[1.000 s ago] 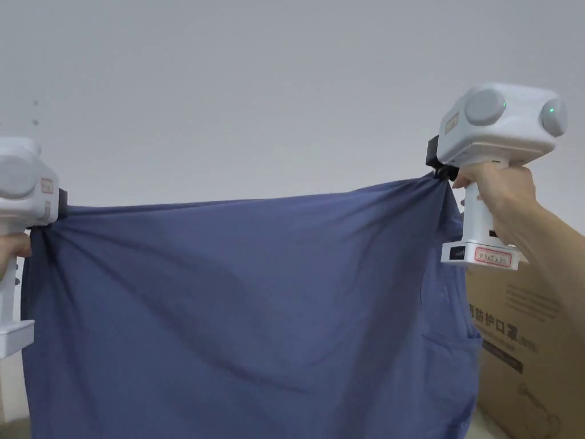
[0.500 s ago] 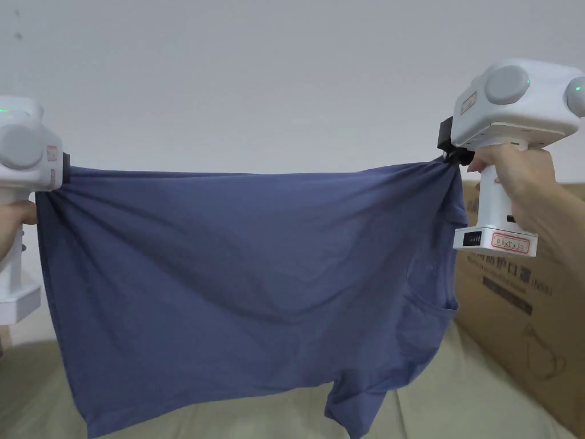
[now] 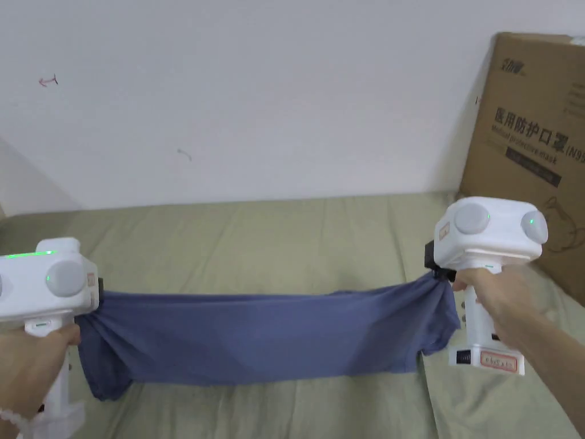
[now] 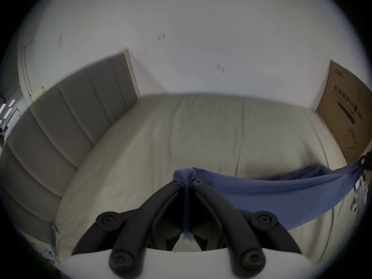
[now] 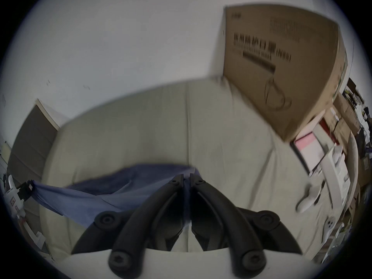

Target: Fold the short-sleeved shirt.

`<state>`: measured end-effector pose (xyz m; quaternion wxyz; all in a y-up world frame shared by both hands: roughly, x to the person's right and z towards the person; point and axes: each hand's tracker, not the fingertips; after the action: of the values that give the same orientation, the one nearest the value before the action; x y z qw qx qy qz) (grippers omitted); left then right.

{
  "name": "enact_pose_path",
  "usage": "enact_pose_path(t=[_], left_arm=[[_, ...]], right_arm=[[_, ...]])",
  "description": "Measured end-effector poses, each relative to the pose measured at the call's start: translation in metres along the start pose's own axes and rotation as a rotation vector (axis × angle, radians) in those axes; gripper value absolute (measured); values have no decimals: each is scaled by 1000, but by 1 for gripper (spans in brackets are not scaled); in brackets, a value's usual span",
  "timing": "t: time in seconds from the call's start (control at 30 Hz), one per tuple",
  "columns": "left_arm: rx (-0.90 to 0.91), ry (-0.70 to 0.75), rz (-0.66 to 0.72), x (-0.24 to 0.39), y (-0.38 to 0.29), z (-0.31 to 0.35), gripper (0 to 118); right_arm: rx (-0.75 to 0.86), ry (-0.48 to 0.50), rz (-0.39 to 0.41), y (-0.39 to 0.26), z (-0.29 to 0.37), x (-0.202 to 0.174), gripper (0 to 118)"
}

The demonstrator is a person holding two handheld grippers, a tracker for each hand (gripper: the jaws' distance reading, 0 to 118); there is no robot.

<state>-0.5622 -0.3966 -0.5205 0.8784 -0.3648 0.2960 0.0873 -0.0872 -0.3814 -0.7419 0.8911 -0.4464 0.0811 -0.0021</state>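
A blue short-sleeved shirt [image 3: 263,337] hangs stretched between my two grippers, low over the olive bed sheet [image 3: 274,240], its lower part resting on the sheet. My left gripper [image 3: 98,297] is shut on the shirt's left end; in the left gripper view blue cloth [image 4: 281,192] is bunched between the closed jaws of that gripper [image 4: 187,182]. My right gripper [image 3: 435,268] is shut on the shirt's right end, and in the right gripper view the cloth [image 5: 96,196] runs off left from the gripper [image 5: 186,177]. A sleeve droops under each end.
A tall cardboard box [image 3: 531,148] stands on the bed at the right, close behind my right hand. A white wall [image 3: 257,97] backs the bed. A grey padded headboard [image 4: 66,122] stands at the left. Clutter [image 5: 332,162] lies beyond the bed's right edge.
Both grippers have come down with the shirt, from held high in front of the wall to low over the bed. The shirt's lower part now lies on the sheet. My head has tilted down.
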Motion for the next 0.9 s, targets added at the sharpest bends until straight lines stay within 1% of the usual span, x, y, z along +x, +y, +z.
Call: enact_pose_path(t=[0.07, 0.13, 0.2, 0.27, 0.4, 0.5, 0.53, 0.57, 0.6, 0.73, 0.8, 0.87, 0.9], left_arm=[[-24, -8, 22, -4, -25, -5, 2], [-54, 4, 13, -9, -43, -8, 2], [-86, -9, 28, -15, -61, -2, 2], [-81, -28, 36, -22, -81, 20, 2], [-73, -23, -5, -36, -120, 75, 2], [-68, -42, -24, -50, -155, 116, 2], [-71, -43, -30, -56, -168, 127, 2], [-86, -41, -47, -60, -182, 139, 2], [-84, -37, -52, -64, -194, 151, 2], [-102, -33, -68, -80, -247, 192, 2], [-111, -34, -107, -86, -272, 208, 2], [-106, -25, -181, -91, -294, 224, 2], [-108, -17, -180, -93, -300, 230, 2]], right_arm=[[-47, -6, -4, -23, -12, 6, 5], [-68, -11, 15, -43, -13, 12, 5], [-81, -6, 1, -64, -7, 20, 5], [-91, 14, -27, -85, 9, 31, 5], [-95, 31, -3, -131, 49, 49, 5], [-102, 57, -3, -177, 84, 65, 5], [-89, 57, -16, -197, 98, 69, 5], [-90, 55, -15, -214, 110, 72, 5], [-101, 72, 3, -228, 120, 77, 5], [-113, 82, -6, -289, 157, 97, 5], [-131, 78, -12, -315, 171, 108, 5], [-136, 82, -31, -340, 182, 118, 5], [-143, 91, -42, -348, 185, 121, 5]])
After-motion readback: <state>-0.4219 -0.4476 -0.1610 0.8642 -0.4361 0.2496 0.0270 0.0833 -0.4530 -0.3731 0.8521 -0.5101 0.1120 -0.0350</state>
